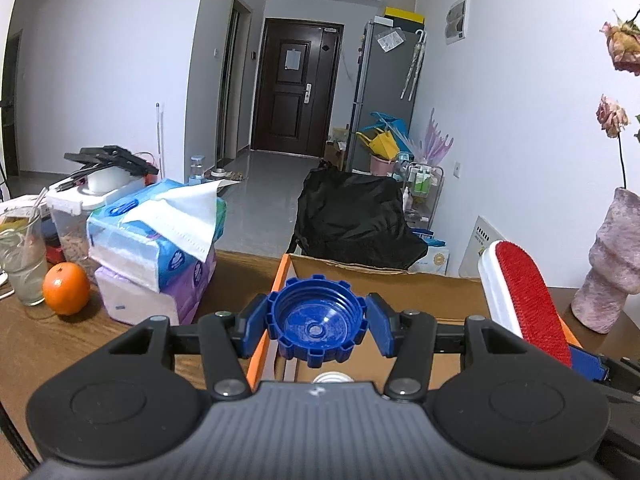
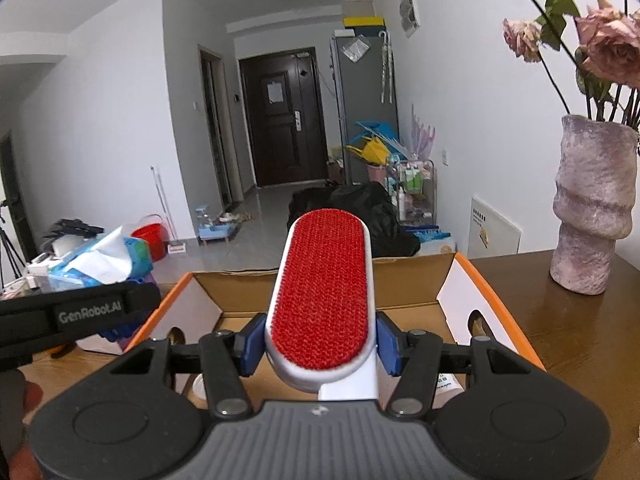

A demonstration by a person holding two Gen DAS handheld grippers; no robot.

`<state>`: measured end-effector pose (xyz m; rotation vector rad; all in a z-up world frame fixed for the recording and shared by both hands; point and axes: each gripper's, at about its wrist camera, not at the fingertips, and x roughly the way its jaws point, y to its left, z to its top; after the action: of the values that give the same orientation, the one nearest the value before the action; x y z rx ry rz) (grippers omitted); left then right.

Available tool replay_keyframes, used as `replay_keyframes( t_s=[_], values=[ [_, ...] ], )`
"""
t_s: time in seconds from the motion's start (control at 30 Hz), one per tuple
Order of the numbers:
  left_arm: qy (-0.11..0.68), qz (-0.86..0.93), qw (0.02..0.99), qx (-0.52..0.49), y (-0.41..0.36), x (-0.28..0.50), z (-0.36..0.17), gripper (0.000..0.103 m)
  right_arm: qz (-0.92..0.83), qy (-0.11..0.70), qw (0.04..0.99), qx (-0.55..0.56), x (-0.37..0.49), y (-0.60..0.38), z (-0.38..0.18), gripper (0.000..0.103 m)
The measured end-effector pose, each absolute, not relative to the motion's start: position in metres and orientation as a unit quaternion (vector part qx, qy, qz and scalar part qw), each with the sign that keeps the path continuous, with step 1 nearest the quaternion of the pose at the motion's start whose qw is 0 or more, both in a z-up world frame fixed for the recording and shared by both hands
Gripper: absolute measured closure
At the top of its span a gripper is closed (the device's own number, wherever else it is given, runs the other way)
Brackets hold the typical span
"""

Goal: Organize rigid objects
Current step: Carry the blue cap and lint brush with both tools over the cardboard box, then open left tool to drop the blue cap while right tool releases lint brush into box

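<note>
I hold a gripper in each hand above an open cardboard box (image 1: 400, 280) with orange edges, which sits on a brown wooden table (image 1: 48, 340). My left gripper (image 1: 317, 326) is clamped on a blue plastic screw cap (image 1: 316, 320); its blue pads press the ribbed rim from both sides, and the cap's hollow threaded side faces the camera. It hangs over the box's left wall. My right gripper (image 2: 320, 346) is closed on a white lint brush (image 2: 324, 292) with a red bristle face, gripped near the lower end, with the brush pointing forward and upward over the box. Inside the box, a small white object shows below each gripper; I cannot tell what it is. Left of the box are stacked tissue packs (image 1: 156, 236), an orange (image 1: 66, 288) and a glass (image 1: 24, 256). To the right stands a pinkish vase (image 2: 592, 204) of dried roses.
</note>
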<state>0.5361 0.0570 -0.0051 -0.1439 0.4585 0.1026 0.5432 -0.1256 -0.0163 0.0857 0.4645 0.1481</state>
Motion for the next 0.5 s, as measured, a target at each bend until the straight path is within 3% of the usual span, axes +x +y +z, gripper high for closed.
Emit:
replay_keyframes(
  t_s=[0.5],
  values=[
    [0.248,0.059,0.966,-0.041,0.056,0.574,-0.014,0.049,0.058,0.267,0.961,0.035,0.585,-0.126,-0.024,0.048]
  ],
)
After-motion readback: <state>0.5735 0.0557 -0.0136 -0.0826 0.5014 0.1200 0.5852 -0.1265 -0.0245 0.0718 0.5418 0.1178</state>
